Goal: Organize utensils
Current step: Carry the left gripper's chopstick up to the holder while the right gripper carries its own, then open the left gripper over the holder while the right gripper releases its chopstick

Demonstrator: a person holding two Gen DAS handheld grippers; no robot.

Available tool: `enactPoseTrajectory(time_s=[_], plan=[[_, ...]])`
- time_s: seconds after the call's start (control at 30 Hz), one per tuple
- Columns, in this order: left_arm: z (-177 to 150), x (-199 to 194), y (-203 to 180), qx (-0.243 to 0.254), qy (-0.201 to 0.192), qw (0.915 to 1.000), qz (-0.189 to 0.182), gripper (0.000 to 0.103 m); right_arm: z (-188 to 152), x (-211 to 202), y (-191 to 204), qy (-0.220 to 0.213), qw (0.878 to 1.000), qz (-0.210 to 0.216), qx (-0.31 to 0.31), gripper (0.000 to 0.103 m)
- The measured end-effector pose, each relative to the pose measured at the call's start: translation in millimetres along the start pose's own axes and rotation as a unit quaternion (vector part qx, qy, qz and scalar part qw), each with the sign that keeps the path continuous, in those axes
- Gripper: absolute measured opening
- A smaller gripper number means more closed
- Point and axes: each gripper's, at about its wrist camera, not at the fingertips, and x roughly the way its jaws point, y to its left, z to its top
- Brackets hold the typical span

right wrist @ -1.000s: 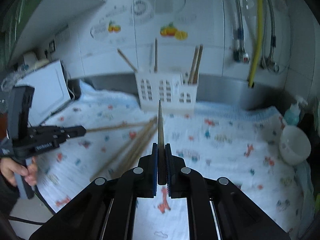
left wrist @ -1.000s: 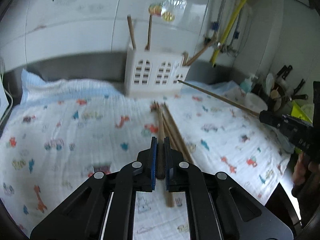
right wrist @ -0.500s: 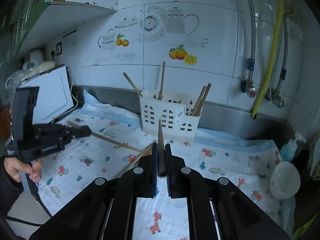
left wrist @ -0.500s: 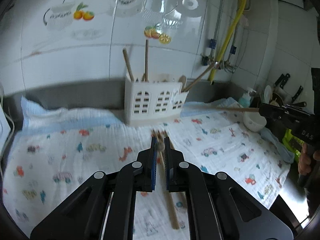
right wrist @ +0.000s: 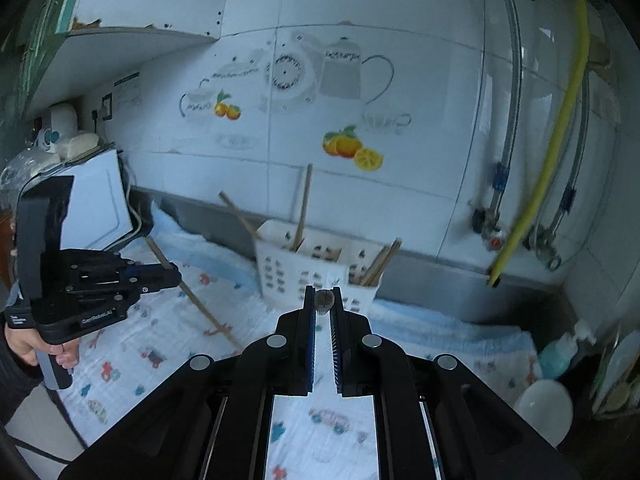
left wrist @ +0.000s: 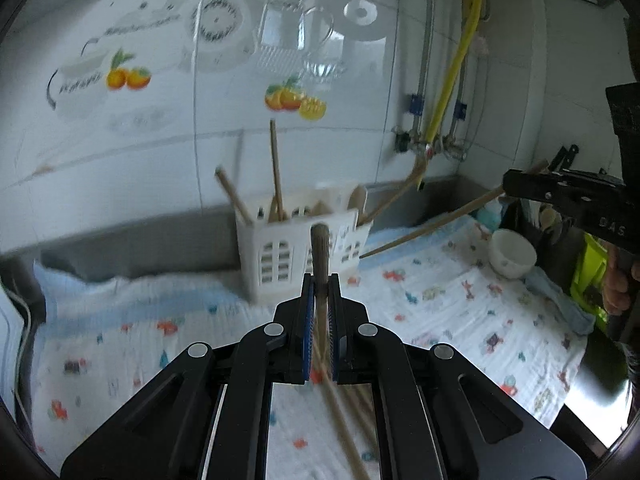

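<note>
A white utensil holder (left wrist: 298, 246) with window cut-outs stands at the back by the wall and holds several wooden chopsticks; it also shows in the right wrist view (right wrist: 316, 266). My left gripper (left wrist: 320, 280) is shut on a wooden chopstick (left wrist: 320, 244), lifted above the cloth, pointing at the holder. My right gripper (right wrist: 324, 294) is shut on another wooden chopstick (right wrist: 324, 300), seen end-on. The right gripper (left wrist: 516, 186) appears at the right of the left wrist view with its chopstick (left wrist: 432, 226). The left gripper (right wrist: 176, 278) and its chopstick (right wrist: 200, 304) appear at the left of the right wrist view.
A white cloth with animal prints (left wrist: 460, 304) covers the counter. More chopsticks (left wrist: 348, 432) lie on it under my left gripper. A white bowl (left wrist: 512, 252) and a soap bottle (right wrist: 560, 354) stand at the right. A white appliance (right wrist: 100, 200) stands at the left. Pipes (right wrist: 536, 184) run down the wall.
Both grippers have lifted their chopsticks off the cloth and risen. The views have tilted up toward the wall, and the holder now sits lower in both frames.
</note>
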Motion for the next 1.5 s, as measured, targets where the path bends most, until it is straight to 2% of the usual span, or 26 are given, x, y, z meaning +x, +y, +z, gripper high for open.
enactPoseTrajectory(time_s=[0.3,0.53,0.7,1.03,1.3,1.5], plan=[[63,1,-7,0.027,-0.046,0.9986,0.005,0.005,46,23,-24,0.007,1.0,-0.013,0.0,0.007],[120,-7,-7,0.033,-0.108,0.9935,0.011,0.005,55,49,-32,0.021,1.0,-0.011,0.004,0.007],[143,7,-1,0.036,-0.133,0.9897,0.038,0.005,57,69,-35,0.036,0.999,-0.01,0.002,0.007],[140,54,27,0.002,-0.126,0.9894,0.072,0.005,50,96,-38,0.052,0.999,0.0,0.002,0.007],[125,84,46,-0.021,-0.073,0.9951,0.062,0.005,43,111,-37,0.067,0.998,0.003,0.005,0.007],[122,77,45,-0.019,-0.076,0.9954,0.054,0.012,46,97,-38,0.049,0.999,0.001,0.009,0.013]])
